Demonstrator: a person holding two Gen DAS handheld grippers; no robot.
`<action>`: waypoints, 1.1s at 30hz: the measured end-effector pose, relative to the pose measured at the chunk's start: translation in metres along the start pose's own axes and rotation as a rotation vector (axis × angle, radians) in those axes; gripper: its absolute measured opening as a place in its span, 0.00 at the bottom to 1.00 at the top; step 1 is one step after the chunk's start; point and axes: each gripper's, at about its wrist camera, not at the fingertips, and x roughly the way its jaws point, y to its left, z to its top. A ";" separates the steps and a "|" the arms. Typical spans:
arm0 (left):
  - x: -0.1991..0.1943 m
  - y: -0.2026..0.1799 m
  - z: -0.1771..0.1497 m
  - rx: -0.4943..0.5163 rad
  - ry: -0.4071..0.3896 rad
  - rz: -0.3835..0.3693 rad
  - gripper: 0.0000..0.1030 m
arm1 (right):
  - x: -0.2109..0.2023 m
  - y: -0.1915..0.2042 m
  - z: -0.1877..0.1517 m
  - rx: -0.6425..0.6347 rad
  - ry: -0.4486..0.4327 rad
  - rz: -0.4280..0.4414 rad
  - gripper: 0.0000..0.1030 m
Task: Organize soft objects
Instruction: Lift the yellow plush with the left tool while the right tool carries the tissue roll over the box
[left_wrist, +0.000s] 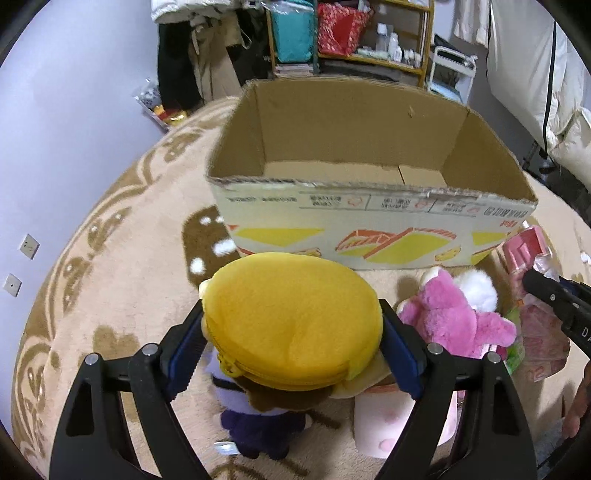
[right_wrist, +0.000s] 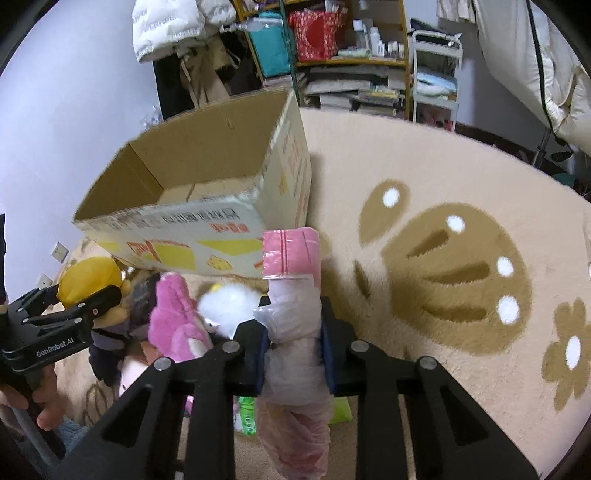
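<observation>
Both grippers loaded in front of the cardboard box (left_wrist: 369, 173).

My left gripper (left_wrist: 291, 332) is clamped wide on the yellow cap of a plush doll (left_wrist: 288, 321), one pad on each side; the doll hangs just in front of the box's near wall, over the rug (left_wrist: 110, 266). My right gripper (right_wrist: 293, 332) is clenched almost fully on a crumpled plastic bag with pink cloth (right_wrist: 295, 295), at the box's right front corner. A pink plush (left_wrist: 450, 314) and a white plush (left_wrist: 476, 288) lie on the rug before the box, between my two grippers.
</observation>
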 end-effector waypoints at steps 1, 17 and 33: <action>-0.003 0.002 0.000 -0.003 -0.011 0.003 0.82 | -0.004 0.001 0.000 -0.005 -0.012 -0.008 0.24; -0.082 0.034 -0.012 -0.065 -0.193 0.066 0.82 | -0.101 0.040 -0.001 -0.127 -0.381 -0.031 0.22; -0.186 0.033 -0.028 -0.023 -0.483 0.103 0.82 | -0.170 0.077 -0.006 -0.176 -0.559 -0.032 0.21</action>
